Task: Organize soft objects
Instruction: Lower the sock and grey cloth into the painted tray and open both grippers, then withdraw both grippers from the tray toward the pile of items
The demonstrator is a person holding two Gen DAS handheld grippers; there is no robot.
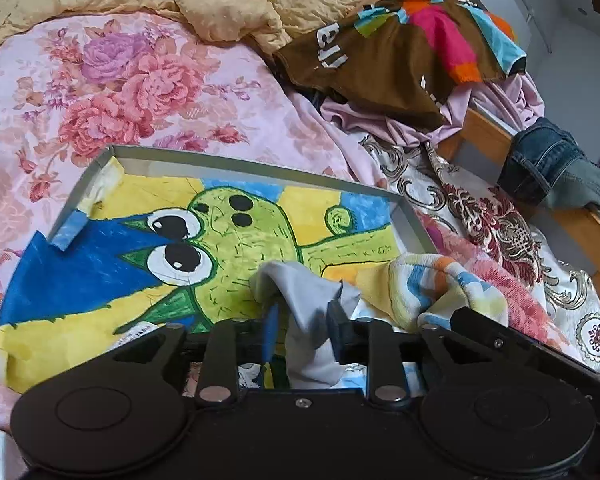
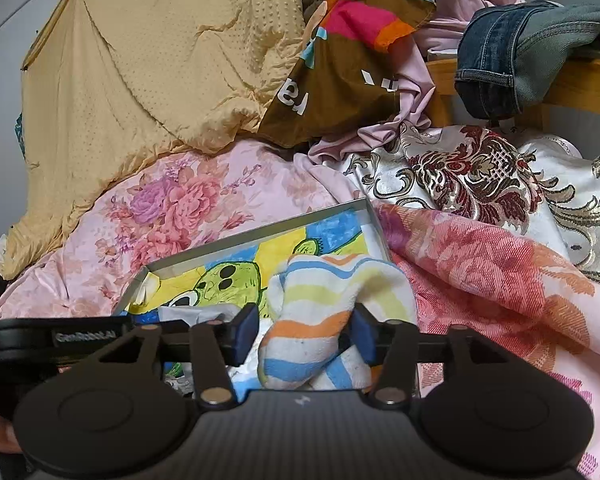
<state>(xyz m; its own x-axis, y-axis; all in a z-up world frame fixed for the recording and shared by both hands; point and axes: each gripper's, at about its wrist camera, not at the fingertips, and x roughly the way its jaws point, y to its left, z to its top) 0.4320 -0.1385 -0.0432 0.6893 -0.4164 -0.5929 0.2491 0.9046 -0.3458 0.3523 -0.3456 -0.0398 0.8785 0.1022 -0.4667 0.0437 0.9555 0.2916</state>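
We are pinching a grey cloth point(image 1: 308, 300) with the left gripper point(image 1: 304, 330) and a striped towel point(image 2: 332, 312) with the right gripper point(image 2: 306, 332), both lying over the painted tray point(image 1: 228, 156) at 6 o'clock, probably to gather them there.

The tray point(image 1: 260, 166) floor lies bare across its left and middle, over the cactus drawing point(image 1: 204, 236), free to reach from above. Its near right corner is taken up by a grey cloth point(image 1: 308, 304) and striped towel point(image 2: 332, 308). Low walls edge it; heaped bedding point(image 2: 480, 272) presses against its right side.
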